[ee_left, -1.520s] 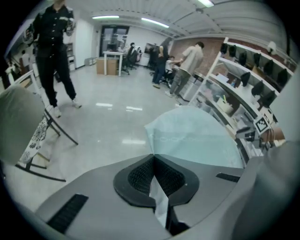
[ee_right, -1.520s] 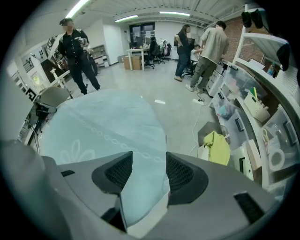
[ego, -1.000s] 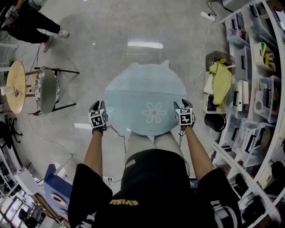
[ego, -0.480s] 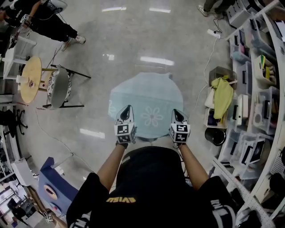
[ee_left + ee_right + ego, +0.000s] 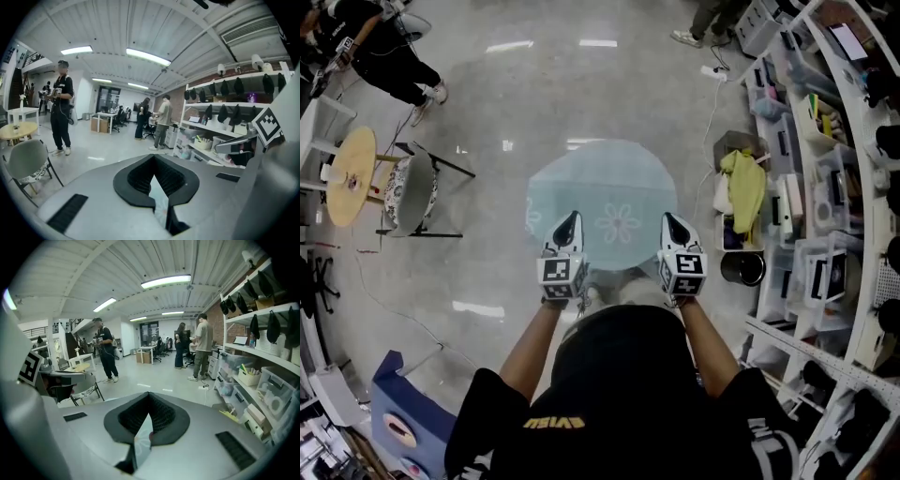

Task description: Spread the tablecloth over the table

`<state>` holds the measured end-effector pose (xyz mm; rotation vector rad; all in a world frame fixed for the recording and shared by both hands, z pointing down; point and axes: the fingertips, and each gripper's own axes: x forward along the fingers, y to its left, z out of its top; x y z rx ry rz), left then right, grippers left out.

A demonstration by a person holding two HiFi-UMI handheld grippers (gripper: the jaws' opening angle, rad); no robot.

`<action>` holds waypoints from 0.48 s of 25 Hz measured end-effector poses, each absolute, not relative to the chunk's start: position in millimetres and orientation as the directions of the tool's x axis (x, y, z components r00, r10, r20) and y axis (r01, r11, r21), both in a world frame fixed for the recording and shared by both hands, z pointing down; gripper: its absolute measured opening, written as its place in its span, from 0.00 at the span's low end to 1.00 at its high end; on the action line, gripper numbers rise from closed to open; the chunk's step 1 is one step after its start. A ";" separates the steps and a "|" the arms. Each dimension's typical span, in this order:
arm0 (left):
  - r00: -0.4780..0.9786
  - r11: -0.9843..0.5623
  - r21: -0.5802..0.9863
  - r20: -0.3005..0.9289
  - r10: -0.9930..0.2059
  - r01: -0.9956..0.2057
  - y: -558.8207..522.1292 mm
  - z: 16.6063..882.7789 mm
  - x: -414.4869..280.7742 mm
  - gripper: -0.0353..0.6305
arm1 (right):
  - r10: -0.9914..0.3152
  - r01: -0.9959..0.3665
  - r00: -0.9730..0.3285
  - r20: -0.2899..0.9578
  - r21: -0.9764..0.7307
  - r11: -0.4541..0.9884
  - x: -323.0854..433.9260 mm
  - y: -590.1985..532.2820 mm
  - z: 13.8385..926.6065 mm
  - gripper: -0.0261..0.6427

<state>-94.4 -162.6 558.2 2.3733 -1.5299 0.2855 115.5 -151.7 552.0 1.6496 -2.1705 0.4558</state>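
I have the left gripper (image 5: 569,219) and the right gripper (image 5: 671,220) both clamped on the tablecloth's (image 5: 600,187) near edge, held above the table. The cloth covers the tabletop. By my reckoning, lowering and smoothing that edge remain.

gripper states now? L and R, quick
Left gripper: shut on the tablecloth edge, jaws just closed.
Right gripper: shut on the tablecloth edge.

Thin soft tablecloth (image 5: 600,197), pale blue cloth, matt, faint flower print. Super glossy polished floor (image 5: 506,94), mirroring the ceiling lights. Smooth matt grey plastic on left gripper (image 5: 157,187) and right gripper (image 5: 143,426), black ribbed pads (image 5: 138,176). Wood-look side table (image 5: 349,178), clear plastic bins (image 5: 825,272).
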 end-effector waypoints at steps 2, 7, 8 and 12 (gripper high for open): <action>0.434 -0.409 0.144 0.306 -0.847 -0.901 -144.9 546.7 -101.6 0.08 | -0.857 -0.969 -0.232 0.461 -0.027 0.247 106.7 -130.8 536.8 0.04; 0.466 -0.444 0.141 0.281 -0.839 -0.885 -101.7 527.4 -120.0 0.08 | -0.892 -0.976 -0.199 0.406 -0.003 0.216 96.0 -91.4 510.6 0.04; 0.460 -0.436 0.147 0.278 -0.843 -0.888 -97.6 526.3 -124.4 0.08 | -0.896 -0.977 -0.198 0.398 -0.001 0.215 94.6 -87.1 506.7 0.04; 0.441 -0.415 0.149 0.278 -0.853 -0.897 -87.2 522.2 -130.0 0.08 | -0.904 -0.976 -0.200 0.378 0.007 0.219 99.1 -74.9 501.1 0.04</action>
